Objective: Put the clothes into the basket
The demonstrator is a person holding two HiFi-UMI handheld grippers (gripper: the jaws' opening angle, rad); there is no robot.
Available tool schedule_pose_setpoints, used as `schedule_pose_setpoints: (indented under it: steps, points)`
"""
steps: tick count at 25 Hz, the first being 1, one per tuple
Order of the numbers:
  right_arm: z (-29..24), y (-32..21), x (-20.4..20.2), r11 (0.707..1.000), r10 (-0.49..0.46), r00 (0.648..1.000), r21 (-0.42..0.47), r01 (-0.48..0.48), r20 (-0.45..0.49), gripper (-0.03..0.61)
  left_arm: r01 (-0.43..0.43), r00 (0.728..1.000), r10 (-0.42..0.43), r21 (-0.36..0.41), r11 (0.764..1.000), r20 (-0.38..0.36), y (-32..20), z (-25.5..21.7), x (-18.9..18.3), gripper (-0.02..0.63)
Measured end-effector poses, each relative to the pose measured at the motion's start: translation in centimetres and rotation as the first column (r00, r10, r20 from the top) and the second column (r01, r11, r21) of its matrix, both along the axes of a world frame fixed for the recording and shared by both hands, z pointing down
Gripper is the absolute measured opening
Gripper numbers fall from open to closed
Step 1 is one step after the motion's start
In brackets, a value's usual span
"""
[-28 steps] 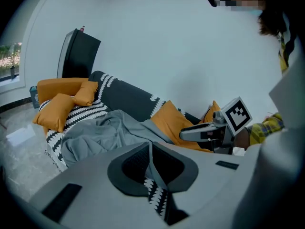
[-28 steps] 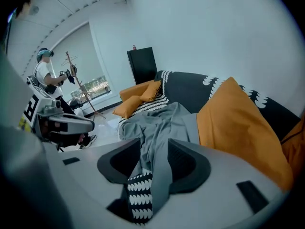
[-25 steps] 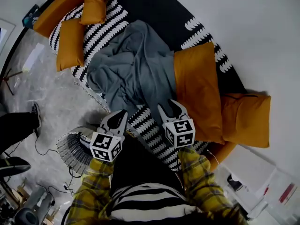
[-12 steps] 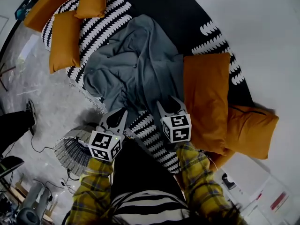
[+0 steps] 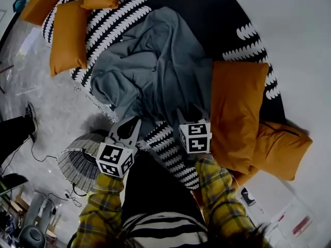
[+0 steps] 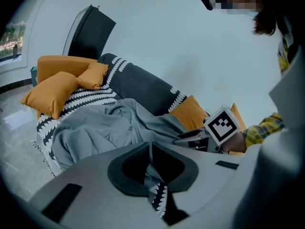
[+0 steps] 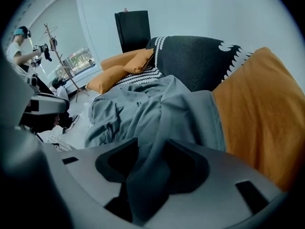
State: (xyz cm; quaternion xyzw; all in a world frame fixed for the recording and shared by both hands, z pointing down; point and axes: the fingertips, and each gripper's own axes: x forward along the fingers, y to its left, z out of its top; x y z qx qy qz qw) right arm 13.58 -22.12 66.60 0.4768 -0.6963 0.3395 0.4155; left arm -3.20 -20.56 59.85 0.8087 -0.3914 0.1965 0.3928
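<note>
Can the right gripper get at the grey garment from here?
Probably yes: the right gripper hangs just over the grey garment, its jaws have just been opening with cloth showing between them, and nothing lies in the way.

Soft, cool daylight fills the room as I watch through the head view. The crumpled grey cloth (image 5: 155,66) shows only gentle fold shadows, and the flat orange cushion (image 5: 235,112) keeps its colour without glare. In the right gripper view a bright window (image 7: 78,58) at the left is the one light source I can see, slightly washed out. The pale marbled floor (image 6: 14,120) catches a faint sheen. All three pictures bow strongly at the edges, and both gripper views fall to black in the corners. There the nearest foreground is soft and out of focus, while the black-and-white patterned sofa cover (image 6: 90,97) beyond stays fairly sharp. The white wall (image 6: 157,42) reads as a flat, bluish tone.
</note>
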Motion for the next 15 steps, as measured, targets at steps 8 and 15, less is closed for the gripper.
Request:
schedule_pose_setpoints:
  steps: [8,15]
  points:
    - [0.4,0.4,-0.2,0.999,-0.025,0.999,-0.024,0.025,-0.039,0.104,0.014,1.0,-0.014,-0.005,1.0,0.001,-0.1,0.2,-0.6,0.026]
    - [-0.8,1.4,-2.4,0.999,-0.038,0.999,-0.012,0.038,0.018,0.043,0.015,1.0,-0.015,0.01,1.0,-0.004,0.8,-0.1,-1.4,0.026]
